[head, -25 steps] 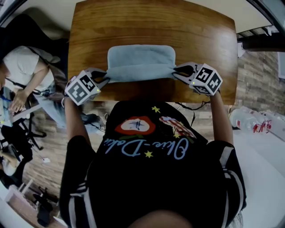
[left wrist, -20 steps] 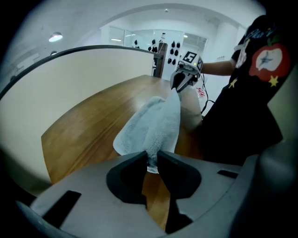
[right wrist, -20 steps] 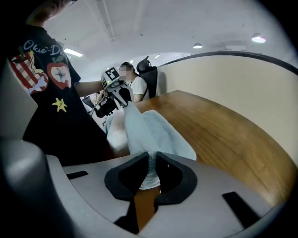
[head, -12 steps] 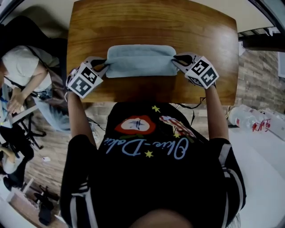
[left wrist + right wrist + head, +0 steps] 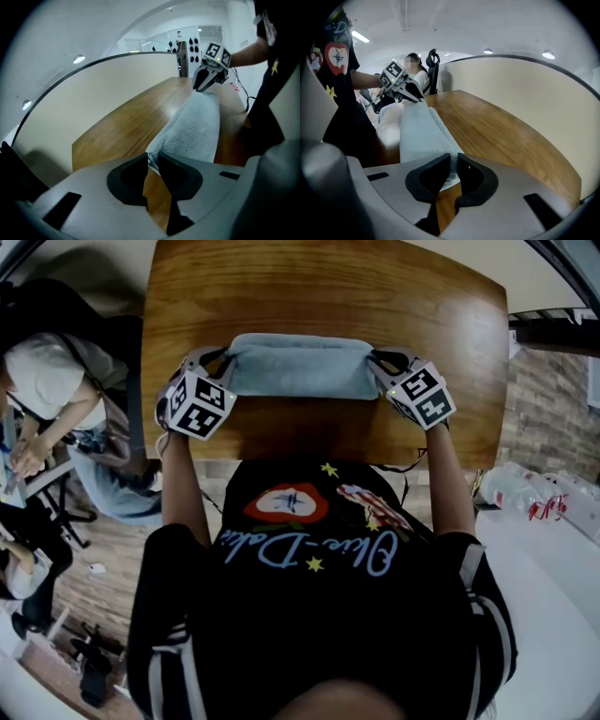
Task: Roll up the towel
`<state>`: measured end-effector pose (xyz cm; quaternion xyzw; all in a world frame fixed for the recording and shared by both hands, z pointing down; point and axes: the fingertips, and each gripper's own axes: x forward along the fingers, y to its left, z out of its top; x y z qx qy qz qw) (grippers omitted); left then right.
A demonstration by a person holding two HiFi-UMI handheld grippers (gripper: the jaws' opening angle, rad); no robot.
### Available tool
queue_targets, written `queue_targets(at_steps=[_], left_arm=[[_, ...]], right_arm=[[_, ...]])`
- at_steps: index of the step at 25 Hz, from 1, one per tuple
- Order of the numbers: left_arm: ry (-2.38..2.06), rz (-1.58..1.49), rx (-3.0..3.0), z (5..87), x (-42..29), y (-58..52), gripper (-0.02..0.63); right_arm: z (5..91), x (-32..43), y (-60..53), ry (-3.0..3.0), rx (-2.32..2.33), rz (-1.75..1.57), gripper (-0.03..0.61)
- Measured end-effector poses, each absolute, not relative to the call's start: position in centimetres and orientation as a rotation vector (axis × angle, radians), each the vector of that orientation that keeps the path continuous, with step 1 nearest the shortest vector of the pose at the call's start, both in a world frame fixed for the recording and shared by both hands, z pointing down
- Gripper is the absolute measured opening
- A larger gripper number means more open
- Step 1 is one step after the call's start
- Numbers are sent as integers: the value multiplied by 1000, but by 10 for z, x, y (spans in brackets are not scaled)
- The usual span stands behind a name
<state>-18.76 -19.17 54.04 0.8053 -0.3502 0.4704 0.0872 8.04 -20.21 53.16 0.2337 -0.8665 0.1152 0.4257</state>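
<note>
— What was it all sitting on?
— A glossy brown wooden table (image 5: pixel 328 296) with rounded corners, the grain running along its length. A plain cream wall (image 5: pixel 117 89) stood right behind its far edge. The floor (image 5: pixel 112 549) beneath was brownish planks, and round ceiling lights (image 5: pixel 488 50) shone overhead.
— And the towel?
— The pale blue terry towel (image 5: pixel 295 367) lay across the table's near half. It was gathered into a long soft bundle, nubby on the surface, with a fold running along it. It stretched from one tool to the other.
— Who had hold of it?
— The left gripper (image 5: pixel 221 362) had its dark padded jaws drawn narrow on the towel's left end, a thin edge of cloth pinched between them. The right gripper (image 5: pixel 377 362) did the same at the other end, its jaws nearly together and clamped on cloth. Both were grey plastic, slanted downward, each carrying a white cube with black square markers.
— Anything else about?
— A seated person in a white top (image 5: pixel 42 381) was off to the left, by a black office chair (image 5: pixel 432 58). Some clear plastic bottles (image 5: pixel 525 488) lay on a white surface (image 5: pixel 553 615) to the right. The holder's black printed T-shirt (image 5: pixel 319 549) stood close against the table's near edge.
</note>
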Motion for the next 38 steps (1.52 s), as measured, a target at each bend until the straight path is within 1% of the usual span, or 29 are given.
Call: queue_targets(at_steps=[5,8,16,19,22,27,29,31,38], left_arm=[[-1213,1458,2358,544,-194,-214,60],[-1209,1493,2359,549,-192,-221,60],[-1248,1407,2331,555,-196,-223,55],[-1330,1313,2330,546,-202,-228,55],[-1429,1201,2339,525,-206,-232,53],[-1529,894,2383,480,-197,-230,43],[-1531,788,2412,465,-188,-227,30],[-1493,698,2443,453,-175,-219,17],[-1477,551,2544,414,-142,-198,6]], right_arm=[[540,80,-211,-2125,581,208,43],[546,81,-215,-2110,593,192,43],[554,80,-219,-2096,617,206,49],[547,80,-225,-2120,655,200,54],[522,87,-238,-2190,815,198,55],[464,91,-250,-2403,1125,313,55],[448,88,-248,-2469,1193,351,51],[436,86,-244,-2514,1247,377,32],[409,75,-223,-2602,1314,458,15]])
